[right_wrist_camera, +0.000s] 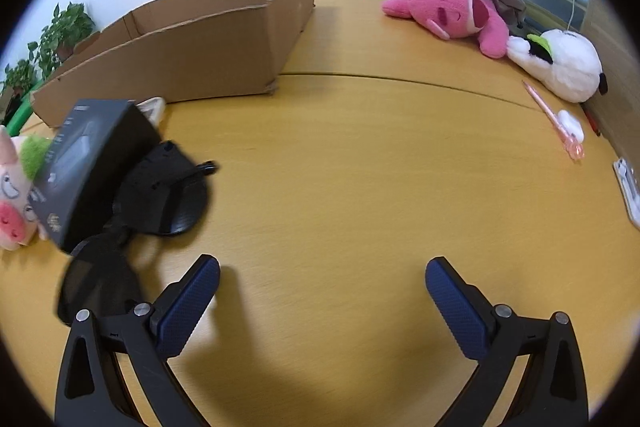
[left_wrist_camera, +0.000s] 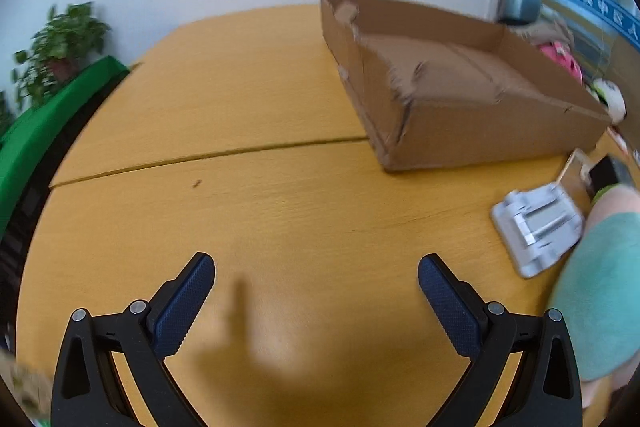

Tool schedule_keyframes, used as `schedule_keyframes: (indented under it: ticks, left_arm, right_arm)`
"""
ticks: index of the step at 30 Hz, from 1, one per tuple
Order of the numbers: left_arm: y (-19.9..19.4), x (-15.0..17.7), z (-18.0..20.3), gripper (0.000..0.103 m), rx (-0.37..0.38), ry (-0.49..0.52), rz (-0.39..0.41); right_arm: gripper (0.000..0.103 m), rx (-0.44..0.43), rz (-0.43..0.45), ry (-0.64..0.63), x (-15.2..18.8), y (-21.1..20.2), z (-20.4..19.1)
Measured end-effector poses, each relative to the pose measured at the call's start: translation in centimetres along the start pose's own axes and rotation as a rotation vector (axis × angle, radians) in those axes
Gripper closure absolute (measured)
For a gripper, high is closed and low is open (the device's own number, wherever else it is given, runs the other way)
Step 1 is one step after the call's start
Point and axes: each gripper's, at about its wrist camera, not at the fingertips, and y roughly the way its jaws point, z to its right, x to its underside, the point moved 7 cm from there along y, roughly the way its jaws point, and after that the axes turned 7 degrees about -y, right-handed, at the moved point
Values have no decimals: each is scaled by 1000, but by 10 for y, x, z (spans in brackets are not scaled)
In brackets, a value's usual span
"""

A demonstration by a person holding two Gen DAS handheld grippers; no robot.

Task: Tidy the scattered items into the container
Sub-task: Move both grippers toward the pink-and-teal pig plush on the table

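both grippers are spread wide and hold nothing: the left gripper and the right gripper hang over bare table. the cardboard box sits beyond, nothing visible inside. a black box, pink plush, white plush and pink pen lie scattered outside it.

The left wrist view looks from low above the wooden table, forward and rightward toward the cardboard box, which stands near, with a white wall behind. The right wrist view sits equally low, facing across the table with the box off to its left; both views share this box, the tabletop seam and the potted plants
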Motion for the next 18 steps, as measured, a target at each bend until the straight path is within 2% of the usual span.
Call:
schedule_keyframes:
  ticks: [2,5,9,13,18]
  left_arm:
    - [-32,1,9,0,-6,-61,53]
    - [-78,0,34,0,70,-113,102]
    - [-128,5,77,0,129,-95,148]
    - [-150,18,125,0,214,-67,139]
    - [-145,30,169,0,240,-44,108]
  right_arm:
    - [0,-12,45,-1,-6,-17,-16]
    - [0,-34,154,-22,-24,-58,-47]
    - [0,-87,266,-62,-44,-106,-97]
    - [0,-115,305,-90,-54,-125,-140]
    - [1,-180,263,-82,-47,-117,-175]
